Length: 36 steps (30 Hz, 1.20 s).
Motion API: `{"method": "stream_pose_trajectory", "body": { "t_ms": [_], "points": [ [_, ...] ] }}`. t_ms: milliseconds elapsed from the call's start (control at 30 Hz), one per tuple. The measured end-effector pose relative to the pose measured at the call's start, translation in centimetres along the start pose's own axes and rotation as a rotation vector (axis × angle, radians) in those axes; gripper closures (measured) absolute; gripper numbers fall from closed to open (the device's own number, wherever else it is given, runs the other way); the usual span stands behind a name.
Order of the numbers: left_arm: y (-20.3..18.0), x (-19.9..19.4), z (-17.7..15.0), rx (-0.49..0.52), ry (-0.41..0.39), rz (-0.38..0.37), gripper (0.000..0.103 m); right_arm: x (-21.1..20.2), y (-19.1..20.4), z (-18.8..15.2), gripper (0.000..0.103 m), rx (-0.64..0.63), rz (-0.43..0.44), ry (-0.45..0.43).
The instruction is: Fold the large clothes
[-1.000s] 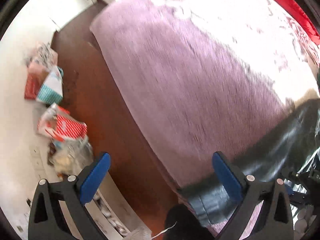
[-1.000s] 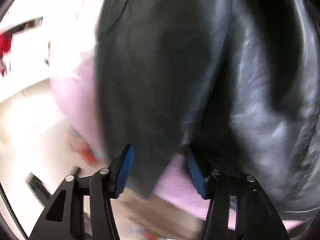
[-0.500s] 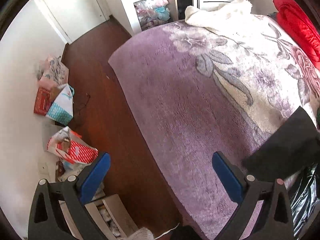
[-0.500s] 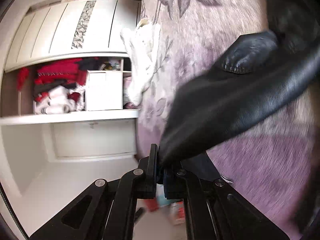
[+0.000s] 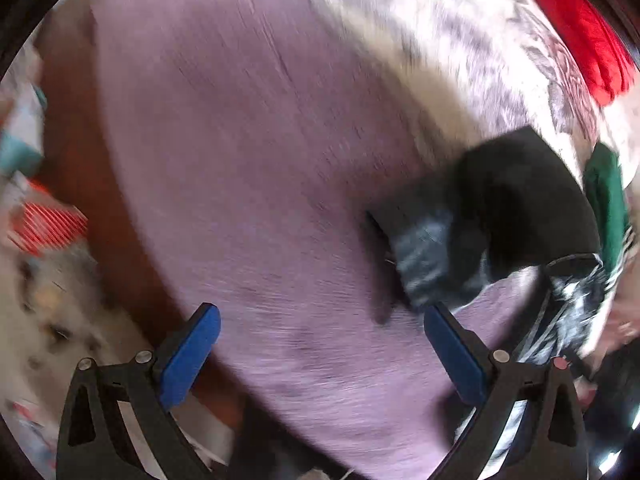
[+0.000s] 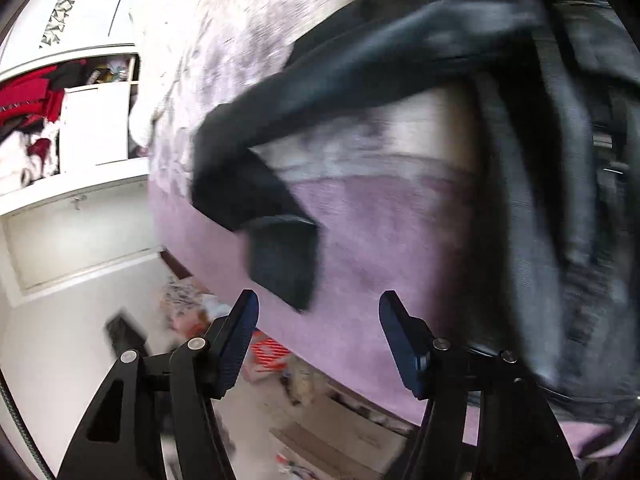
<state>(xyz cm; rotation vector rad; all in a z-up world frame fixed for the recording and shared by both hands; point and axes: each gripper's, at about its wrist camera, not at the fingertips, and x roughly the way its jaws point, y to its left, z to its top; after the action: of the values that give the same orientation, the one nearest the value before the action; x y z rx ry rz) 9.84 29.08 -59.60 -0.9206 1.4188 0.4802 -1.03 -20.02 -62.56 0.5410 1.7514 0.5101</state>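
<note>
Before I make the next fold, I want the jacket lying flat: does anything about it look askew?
Yes. The black leather jacket's sleeve stretches out sideways over the purple bedspread, and its cuff end is bent back under itself near the bed edge. Both tools, left and right, are open and holding nothing.

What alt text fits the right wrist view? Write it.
The open right gripper hovers over a black leather jacket whose bent sleeve lies on a purple floral bedspread; a white wardrobe stands behind.
</note>
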Motion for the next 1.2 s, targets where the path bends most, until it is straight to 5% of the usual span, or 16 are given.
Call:
{"method": "stream_pose_trajectory", "body": {
  "t_ms": [100,233,367,500,667,767,933,967,1067,1200],
  "points": [
    [-0.5,4.1,1.4,-0.085,0.084,-0.151,0.0,-2.7,-2.2,0.1,0.038,0.024,-0.074,-0.01],
    [-2.6,4.9,2.8,-0.023,0.0,-0.076,0.002,-3.2,-4.4,1.2,0.038,0.112,-0.148,-0.028],
    [-4.3,2.5,3.8,0.074,-0.142,0.001,0.07,-4.2,-6.7,1.8,0.038,0.155,-0.217,-0.062],
    [-4.4,0.3,5.5,0.129,-0.2,0.02,0.085,-5.3,-7.4,2.4,0.038,0.175,-0.218,-0.077],
    [-0.5,-2.7,10.4,0.124,-0.325,0.126,0.086,-7.1,-6.8,2.8,0.038,0.131,-0.228,-0.096],
    [2.5,-3.3,13.2,0.059,-0.293,0.136,0.086,-6.8,-6.0,3.6,0.038,0.118,-0.225,-0.092],
    [5.3,-5.6,12.0,-0.029,-0.242,0.013,0.084,-7.6,-6.0,4.4,0.038,0.145,-0.217,-0.104],
    [5.4,-5.8,11.1,-0.043,-0.234,-0.012,0.077,-8.2,-6.3,4.4,0.038,0.153,-0.217,-0.108],
    [5.2,-5.4,7.0,-0.101,-0.179,-0.115,0.019,-6.9,-6.3,5.5,0.038,0.182,-0.224,-0.118],
    [4.5,-1.1,3.8,-0.25,-0.063,-0.287,0.019,-5.7,-6.4,6.1,0.038,0.214,-0.227,-0.117]
  ]
}}
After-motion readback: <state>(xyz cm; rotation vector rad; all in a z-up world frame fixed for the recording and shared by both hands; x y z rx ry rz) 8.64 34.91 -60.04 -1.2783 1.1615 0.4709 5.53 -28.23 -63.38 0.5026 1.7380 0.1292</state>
